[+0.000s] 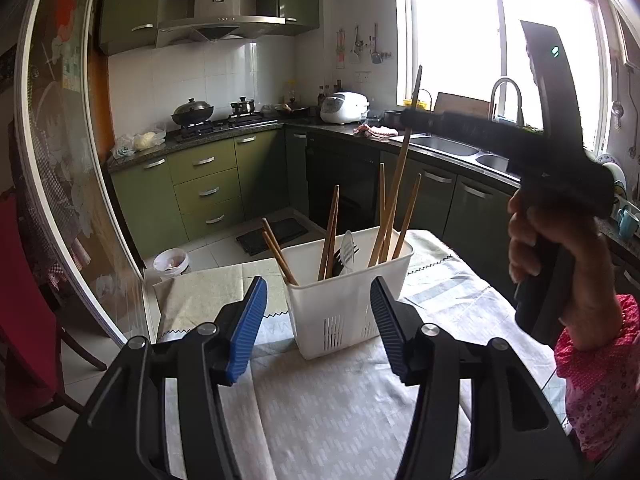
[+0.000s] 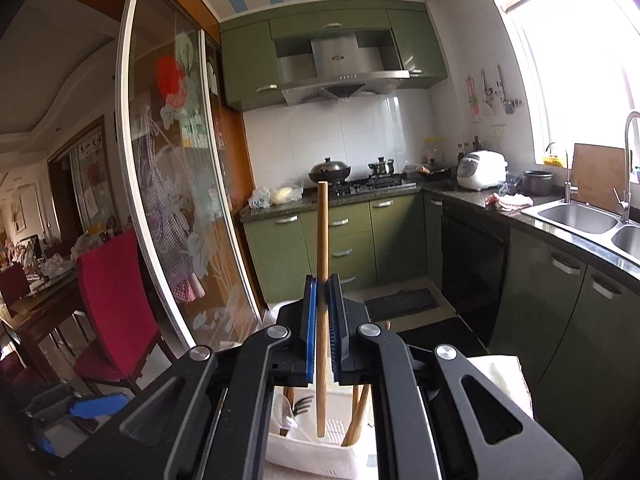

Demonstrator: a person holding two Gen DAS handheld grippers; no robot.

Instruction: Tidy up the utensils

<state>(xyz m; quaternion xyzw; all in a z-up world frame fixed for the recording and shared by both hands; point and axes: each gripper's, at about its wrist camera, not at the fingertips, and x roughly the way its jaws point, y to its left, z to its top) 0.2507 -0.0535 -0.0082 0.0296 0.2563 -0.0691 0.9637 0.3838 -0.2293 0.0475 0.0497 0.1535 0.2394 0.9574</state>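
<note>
Right tongs (image 2: 322, 312) clamp an upright chopstick (image 2: 321, 240) above the white basket (image 1: 344, 300), while left tongs (image 1: 319, 304) stand apart before it.

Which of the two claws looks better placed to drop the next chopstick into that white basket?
The right gripper: it is shut on a chopstick held upright above the white basket. The left gripper is open and empty, merely facing the basket.
</note>
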